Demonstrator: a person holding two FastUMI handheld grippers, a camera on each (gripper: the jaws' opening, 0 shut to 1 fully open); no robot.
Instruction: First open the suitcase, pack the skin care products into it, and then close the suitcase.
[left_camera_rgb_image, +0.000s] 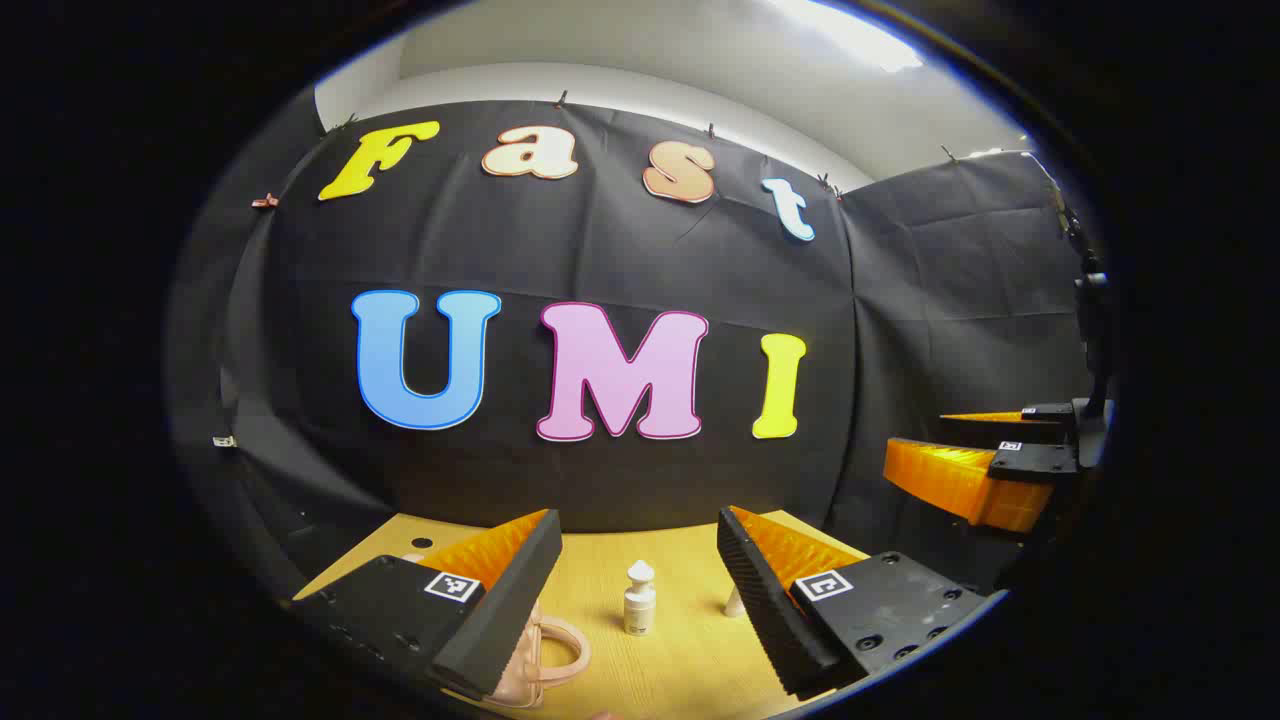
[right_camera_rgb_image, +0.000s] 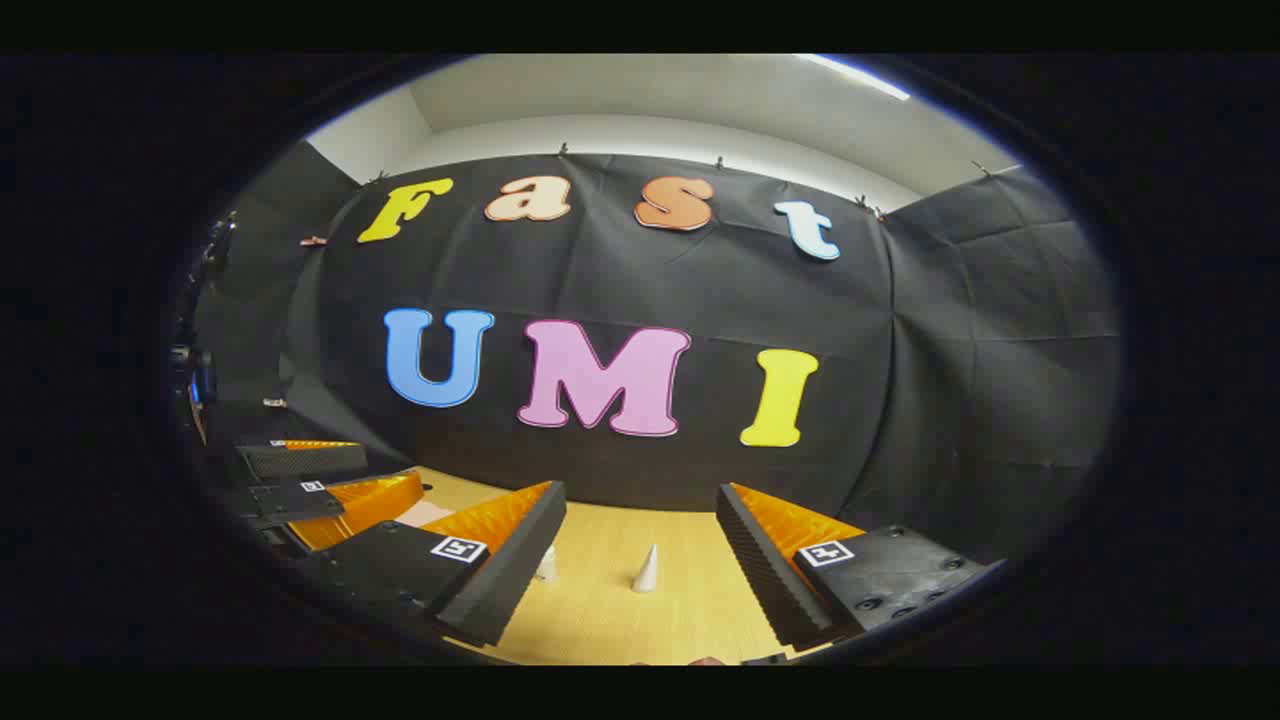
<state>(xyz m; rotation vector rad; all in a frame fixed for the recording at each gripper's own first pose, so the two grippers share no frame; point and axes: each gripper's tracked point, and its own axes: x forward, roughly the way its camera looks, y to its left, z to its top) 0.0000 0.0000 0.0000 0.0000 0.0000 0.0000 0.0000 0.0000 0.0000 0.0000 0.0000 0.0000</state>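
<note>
In the left gripper view my left gripper (left_camera_rgb_image: 638, 515) stands open above the wooden table (left_camera_rgb_image: 690, 655). A small white bottle (left_camera_rgb_image: 639, 598) stands upright on the table, seen between the fingers and apart from them. A second small white item (left_camera_rgb_image: 734, 602) peeks out beside the right finger. The pink suitcase's handle (left_camera_rgb_image: 556, 648) lies at the bottom, beside the left finger. In the right gripper view my right gripper (right_camera_rgb_image: 640, 490) is open too, with a white cone-shaped cap (right_camera_rgb_image: 647, 570) on the table beyond it and another white item (right_camera_rgb_image: 546, 565) by its left finger.
The right gripper (left_camera_rgb_image: 925, 437) hovers at the right edge of the left gripper view, level with the table's far corner. The left gripper (right_camera_rgb_image: 385, 465) shows at the left of the right gripper view, with a pale pink surface (right_camera_rgb_image: 425, 513) just behind it. Black cloth walls close the table's back.
</note>
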